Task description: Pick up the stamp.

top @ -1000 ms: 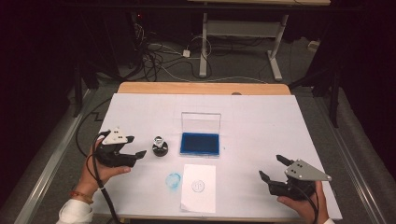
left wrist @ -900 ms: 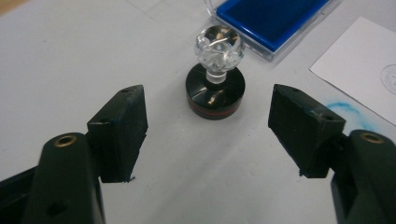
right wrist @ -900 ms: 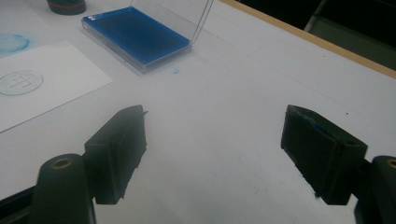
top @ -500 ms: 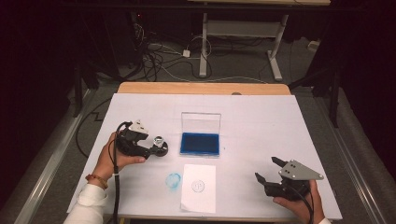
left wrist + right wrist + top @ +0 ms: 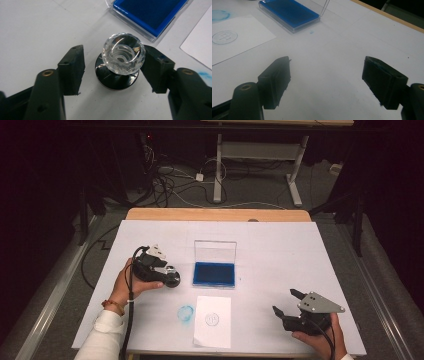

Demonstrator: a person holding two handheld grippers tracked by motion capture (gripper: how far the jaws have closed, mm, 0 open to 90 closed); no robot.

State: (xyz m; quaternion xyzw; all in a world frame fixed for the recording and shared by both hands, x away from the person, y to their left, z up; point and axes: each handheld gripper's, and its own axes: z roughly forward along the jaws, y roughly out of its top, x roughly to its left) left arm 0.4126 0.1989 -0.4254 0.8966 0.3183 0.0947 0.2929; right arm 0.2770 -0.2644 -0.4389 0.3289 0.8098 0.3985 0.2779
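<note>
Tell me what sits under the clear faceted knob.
The clear knob tops a round black base standing on the white table. The knob covers the base's middle, and the face underneath, against the table, is hidden.

One stamp (image 5: 121, 62), one open ink pad (image 5: 214, 273), one paper sheet (image 5: 213, 321), two grippers.

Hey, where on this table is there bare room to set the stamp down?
Free: the far strip behind the ink pad's raised lid, and the right stretch between the pad and the right gripper. Crowded: front middle, where the stamp, a blue smudge and the paper sheet cluster.
</note>
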